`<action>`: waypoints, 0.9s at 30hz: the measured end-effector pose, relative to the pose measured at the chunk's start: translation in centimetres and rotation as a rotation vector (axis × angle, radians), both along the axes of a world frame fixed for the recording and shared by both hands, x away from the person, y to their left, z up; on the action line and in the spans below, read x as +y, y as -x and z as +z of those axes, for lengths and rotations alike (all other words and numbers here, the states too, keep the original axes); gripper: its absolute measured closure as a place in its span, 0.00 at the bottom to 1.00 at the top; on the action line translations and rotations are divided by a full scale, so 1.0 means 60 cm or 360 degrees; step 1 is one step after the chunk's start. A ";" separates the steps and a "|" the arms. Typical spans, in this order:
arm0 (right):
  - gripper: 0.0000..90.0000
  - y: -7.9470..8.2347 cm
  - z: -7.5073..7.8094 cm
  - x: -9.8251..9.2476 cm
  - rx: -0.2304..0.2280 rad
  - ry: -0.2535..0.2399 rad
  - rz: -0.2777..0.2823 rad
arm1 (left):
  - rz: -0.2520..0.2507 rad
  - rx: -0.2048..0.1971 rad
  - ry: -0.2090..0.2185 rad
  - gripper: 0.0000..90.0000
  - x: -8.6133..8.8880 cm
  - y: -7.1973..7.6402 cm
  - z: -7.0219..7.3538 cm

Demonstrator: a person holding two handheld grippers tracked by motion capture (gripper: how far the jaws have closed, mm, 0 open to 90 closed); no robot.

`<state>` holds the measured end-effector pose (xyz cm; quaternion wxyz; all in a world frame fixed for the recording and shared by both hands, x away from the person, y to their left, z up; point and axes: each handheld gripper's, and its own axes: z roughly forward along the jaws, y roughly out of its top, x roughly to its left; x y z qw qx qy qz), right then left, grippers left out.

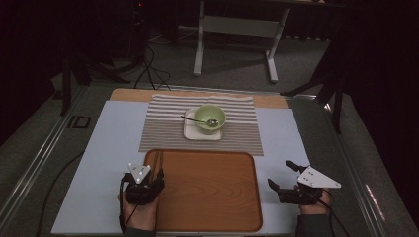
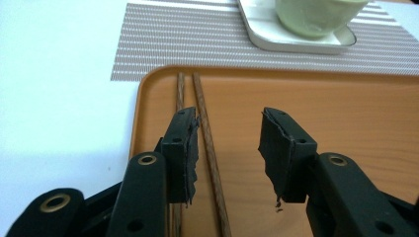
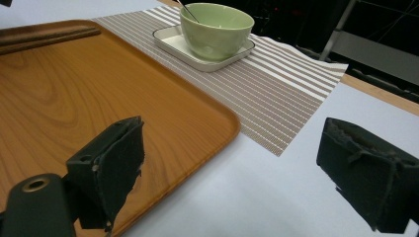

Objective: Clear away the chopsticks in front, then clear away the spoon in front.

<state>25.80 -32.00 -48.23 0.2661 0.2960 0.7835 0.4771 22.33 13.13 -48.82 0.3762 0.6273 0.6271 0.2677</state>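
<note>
The chopsticks (image 2: 205, 133) lie side by side on the wooden tray (image 1: 207, 197), close along its left edge and running toward its far left corner. The left tongs (image 2: 227, 148) stand over them with the jaws parted to a middling gap; one stick passes just by the inner face of the left-hand jaw, but no pad presses on either stick. I judge the chopsticks laid down and released, so that step looks complete.

The green bowl (image 1: 210, 117), with a spoon (image 1: 196, 120) resting in it, sits on a white plate (image 1: 190, 132) on the striped mat (image 1: 163, 133) beyond the tray's far edge. If these are to go onto the tray, that remains undone.

The right tongs (image 1: 289, 180) rest wide apart and empty off the tray's right edge, over the bare desk (image 1: 99, 163).

Most of the tray is free. The raised rim at its left edge leaves little side room beside the chopsticks; lifting straight up is the clear way out.
</note>
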 end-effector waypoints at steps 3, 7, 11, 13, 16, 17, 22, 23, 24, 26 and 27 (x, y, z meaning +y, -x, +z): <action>0.12 -0.001 0.000 0.000 0.0000 0.0001 0.0000 | -0.0012 -0.0018 -0.0008 0.64 -0.002 -0.007 0.005; 0.12 -0.001 0.000 -0.001 -0.0001 0.0002 -0.0001 | -0.0024 -0.0032 -0.0016 0.63 -0.003 -0.014 0.009; 0.12 0.000 0.000 -0.001 -0.0002 0.0004 -0.0002 | -0.0023 -0.0045 -0.0013 0.63 -0.002 -0.021 0.014; 0.12 -0.001 0.000 -0.001 -0.0001 0.0003 -0.0002 | -0.0022 -0.0049 -0.0018 0.63 -0.001 -0.024 0.015; 0.12 -0.001 0.000 -0.001 -0.0001 0.0003 -0.0003 | -0.0028 -0.0047 -0.0010 0.63 0.000 -0.030 0.017; 0.12 -0.001 0.000 -0.001 0.0000 0.0003 -0.0003 | -0.0031 -0.0051 -0.0005 0.63 0.000 -0.033 0.018; 0.12 -0.001 0.000 -0.001 -0.0001 0.0004 -0.0003 | -0.0049 -0.0056 0.0005 0.62 -0.001 -0.042 0.026; 0.12 -0.001 0.000 -0.001 0.0000 0.0005 -0.0003 | -0.0050 -0.0056 0.0011 0.62 -0.001 -0.045 0.028; 0.12 -0.001 -0.001 -0.001 0.0001 0.0005 -0.0003 | -0.0053 -0.0059 0.0012 0.62 -0.001 -0.047 0.030; 0.12 -0.001 0.000 -0.001 -0.0005 0.0004 -0.0002 | -0.0049 -0.0070 0.0024 0.62 0.001 -0.051 0.035; 0.12 -0.001 0.000 -0.001 -0.0005 0.0004 -0.0002 | -0.0050 -0.0070 0.0025 0.62 0.001 -0.052 0.037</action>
